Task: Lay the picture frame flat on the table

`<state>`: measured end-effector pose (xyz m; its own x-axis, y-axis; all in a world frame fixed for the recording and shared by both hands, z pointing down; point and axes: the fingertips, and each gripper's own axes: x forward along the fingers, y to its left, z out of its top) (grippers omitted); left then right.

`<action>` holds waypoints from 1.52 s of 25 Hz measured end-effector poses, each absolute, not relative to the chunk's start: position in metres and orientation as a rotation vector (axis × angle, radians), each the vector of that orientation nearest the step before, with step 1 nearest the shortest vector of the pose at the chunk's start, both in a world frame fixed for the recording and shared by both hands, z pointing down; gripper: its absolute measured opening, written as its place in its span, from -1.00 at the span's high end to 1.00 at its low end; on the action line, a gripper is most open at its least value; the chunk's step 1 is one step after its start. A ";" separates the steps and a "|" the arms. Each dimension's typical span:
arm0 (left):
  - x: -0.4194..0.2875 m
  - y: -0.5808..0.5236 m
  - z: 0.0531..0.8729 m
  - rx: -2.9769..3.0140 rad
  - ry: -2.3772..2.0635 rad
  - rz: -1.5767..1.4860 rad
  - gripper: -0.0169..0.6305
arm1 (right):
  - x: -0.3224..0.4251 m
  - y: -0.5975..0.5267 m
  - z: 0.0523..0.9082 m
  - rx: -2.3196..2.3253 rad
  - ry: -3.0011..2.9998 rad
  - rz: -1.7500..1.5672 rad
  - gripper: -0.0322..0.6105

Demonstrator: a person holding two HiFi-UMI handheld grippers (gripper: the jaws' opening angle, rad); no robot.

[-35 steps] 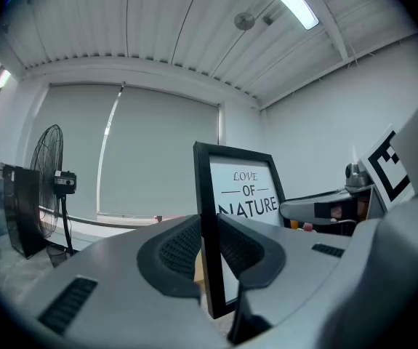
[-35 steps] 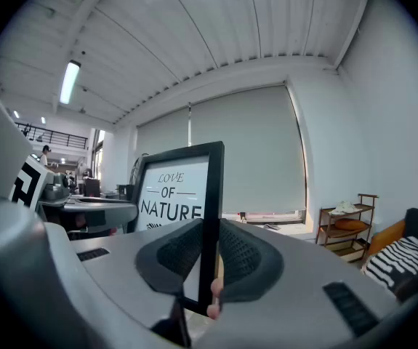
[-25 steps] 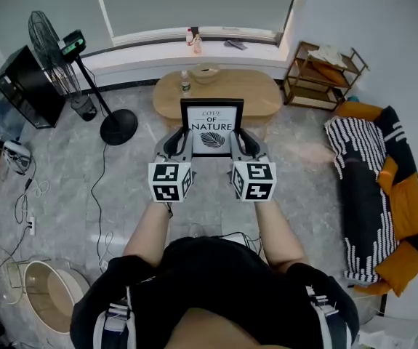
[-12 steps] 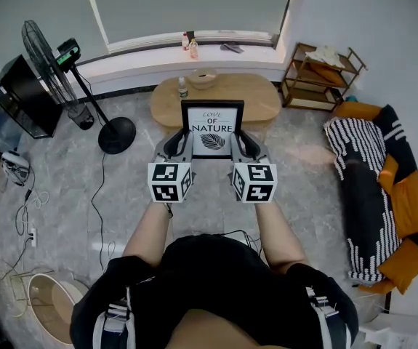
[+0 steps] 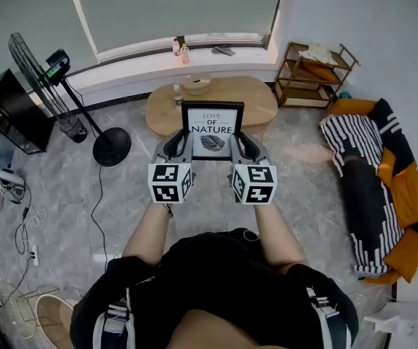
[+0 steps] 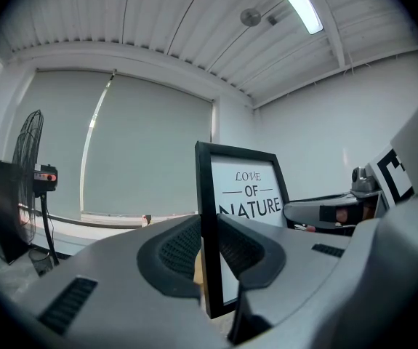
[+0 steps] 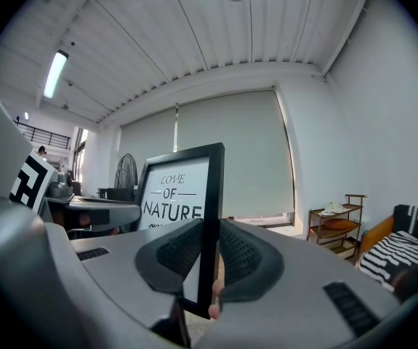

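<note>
Left hand-held gripper (image 5: 182,139), right hand-held gripper (image 5: 240,139) clamp picture frame (image 5: 212,126) side edges; frame upright, table (image 5: 258,99) ahead.

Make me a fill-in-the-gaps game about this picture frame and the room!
The picture frame is gripped by ___ grippers at once.
The biggest word printed on it is ___.
The left gripper and right gripper hold it ___, not flat.
The standing fan is on the person's ___ side.
Missing words: two; NATURE; upright; left.

The grey left gripper (image 5: 182,142) and right gripper (image 5: 240,142) carry black-and-white marker cubes (image 5: 171,182); the person wears a black top (image 5: 223,282).
</note>
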<state>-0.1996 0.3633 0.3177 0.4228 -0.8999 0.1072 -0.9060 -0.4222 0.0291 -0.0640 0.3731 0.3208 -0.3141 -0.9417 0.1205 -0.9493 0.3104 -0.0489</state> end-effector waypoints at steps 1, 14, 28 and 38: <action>-0.200 0.359 0.319 2.578 -1.636 0.116 0.70 | -0.065 0.369 0.321 1.799 -2.480 0.169 0.62; -0.171 0.236 0.336 2.560 -1.645 0.165 0.70 | -0.036 0.244 0.341 1.783 -2.480 0.200 0.62; -0.073 0.055 0.330 2.485 -1.711 0.195 0.69 | 0.063 0.054 0.334 1.689 -2.542 0.238 0.62; -0.026 -0.029 0.342 2.428 -1.752 0.213 0.69 | 0.109 -0.036 0.345 1.614 -2.564 0.257 0.62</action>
<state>-0.0256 -0.0292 0.3423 0.3120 -0.9297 0.1957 -0.9495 -0.3123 0.0299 0.1091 -0.0361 0.3448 -0.4329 -0.8843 0.1749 -0.9014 0.4238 -0.0884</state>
